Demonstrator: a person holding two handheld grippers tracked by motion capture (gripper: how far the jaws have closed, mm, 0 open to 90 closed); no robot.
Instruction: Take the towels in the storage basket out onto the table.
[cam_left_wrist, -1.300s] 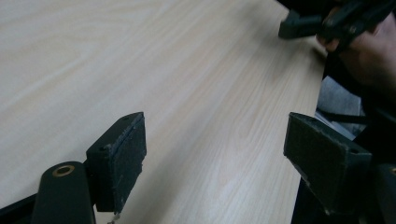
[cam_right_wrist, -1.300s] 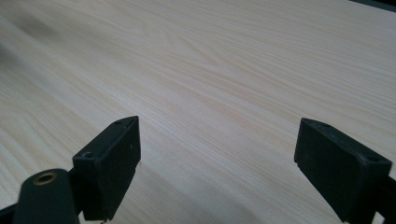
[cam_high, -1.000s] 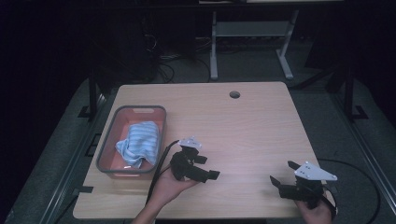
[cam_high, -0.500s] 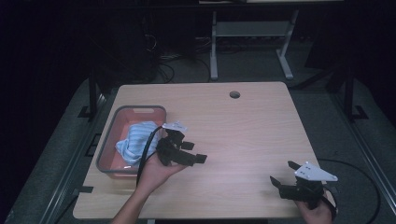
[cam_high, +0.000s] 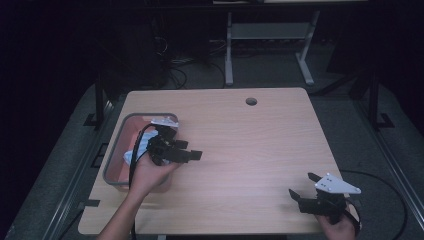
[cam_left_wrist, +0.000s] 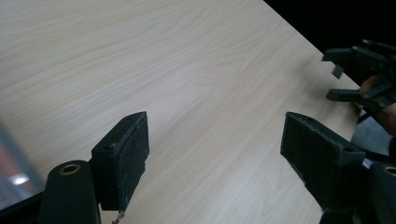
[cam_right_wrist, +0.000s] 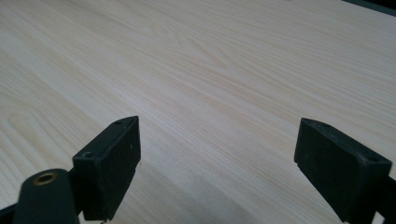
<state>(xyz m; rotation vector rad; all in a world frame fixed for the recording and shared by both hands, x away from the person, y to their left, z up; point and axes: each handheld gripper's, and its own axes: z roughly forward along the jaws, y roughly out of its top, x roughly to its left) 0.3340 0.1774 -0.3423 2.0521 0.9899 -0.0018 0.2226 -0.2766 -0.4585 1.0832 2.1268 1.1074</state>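
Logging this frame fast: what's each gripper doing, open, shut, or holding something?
Left gripper: open, holding nothing, over the bin's right edge.
Right gripper: open, holding nothing, above bare table.

Left tongs (cam_high: 186, 150) hover at the bin (cam_high: 116, 150); right tongs (cam_high: 303, 186) near the table (cam_high: 260, 145) corner.

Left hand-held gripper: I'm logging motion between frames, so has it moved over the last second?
Yes. The left hand-held gripper has moved left and away from the person, from the bare table to above the bin, whose place is unchanged.
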